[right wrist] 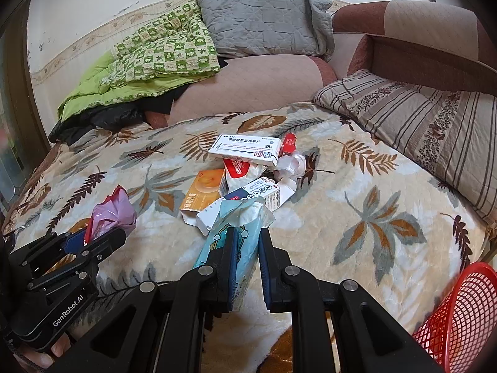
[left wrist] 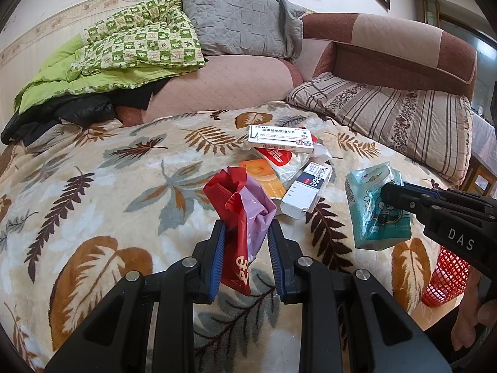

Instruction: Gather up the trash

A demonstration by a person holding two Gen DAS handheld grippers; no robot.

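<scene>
Over the leaf-patterned blanket [left wrist: 93,186], the left gripper [left wrist: 245,242] pinches a crumpled red-and-pink plastic bag [left wrist: 245,205], loose medicine boxes [left wrist: 281,141] lie mid-bed, the right gripper [right wrist: 245,258] clamps a squashed teal tissue pack [right wrist: 236,233], beside a red mesh basket [right wrist: 459,317].

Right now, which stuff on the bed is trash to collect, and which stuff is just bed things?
Trash job:
red and pink bag in left gripper
blue tissue pack in right gripper
medicine boxes
red basket

Just lying about:
green quilt
grey pillow
striped pillow
</scene>
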